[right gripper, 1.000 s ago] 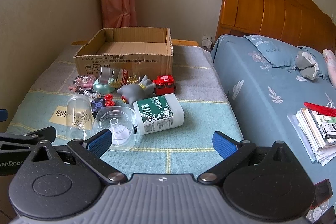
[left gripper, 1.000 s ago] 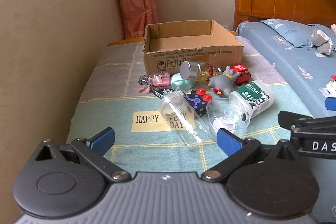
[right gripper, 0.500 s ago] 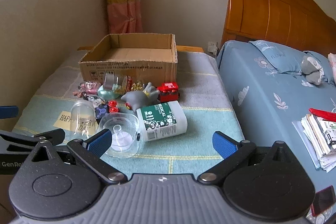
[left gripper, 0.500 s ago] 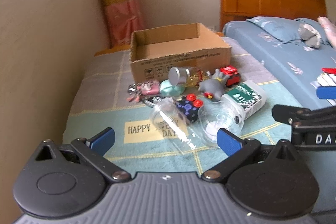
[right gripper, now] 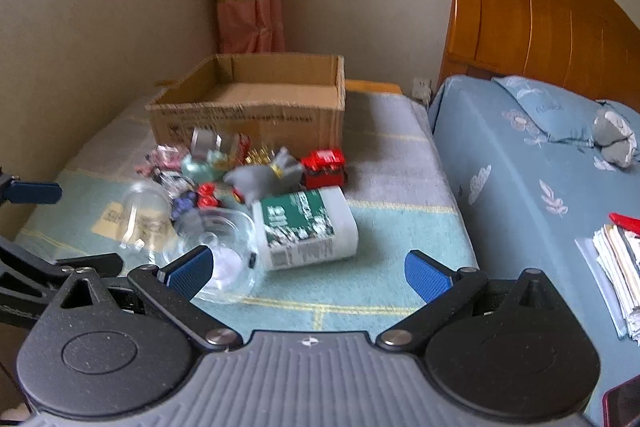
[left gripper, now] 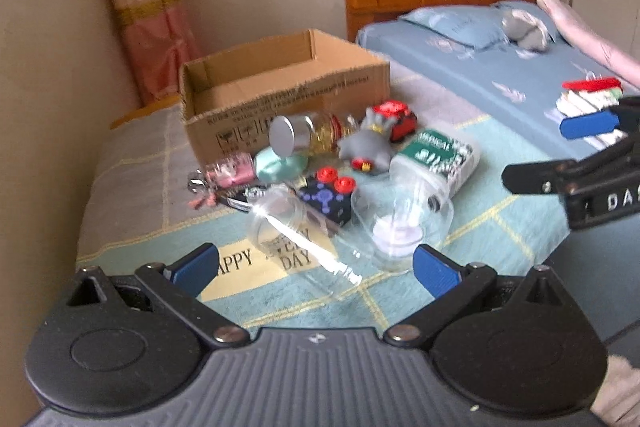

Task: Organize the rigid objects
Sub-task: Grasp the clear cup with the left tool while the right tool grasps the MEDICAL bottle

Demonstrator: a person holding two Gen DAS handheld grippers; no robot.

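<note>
Both tongs hang spread wide over the near edge of the blanket-covered tabletop (left gripper: 132,163), with nothing between their blue pads.

The left tongs (left gripper: 314,267) sit lowest and nearest. Just ahead of them, between the two pads, a clear plastic cup (left gripper: 288,227) lies on its side across the "HAPPY DAY" patch (left gripper: 240,259). Further ahead to the left lies a pink keychain charm (left gripper: 230,169) with a bunch of keys, then a mint-green round piece (left gripper: 276,163) and a glass jar with a silver lid (left gripper: 298,135) on its side. Just beyond the cup rests a dark cube with red buttons (left gripper: 326,193). Close to the right pad lies a clear dome-shaped container (left gripper: 400,219), touching the white bottle with a green label (left gripper: 440,155). Beyond these lie a grey figure toy (left gripper: 370,145) and a red toy car (left gripper: 396,117).

Behind the whole heap stands the open cardboard box (left gripper: 288,95), hard against the jar.

The right tongs (right gripper: 308,271) hover off to the right of the left ones; their left pad overlaps the dome container (right gripper: 224,247) in their own view, and the bottle (right gripper: 306,227) lies just ahead between the pads. Further right stretches the blue-sheeted bed (right gripper: 520,179), carrying a stack of papers (right gripper: 620,275).
</note>
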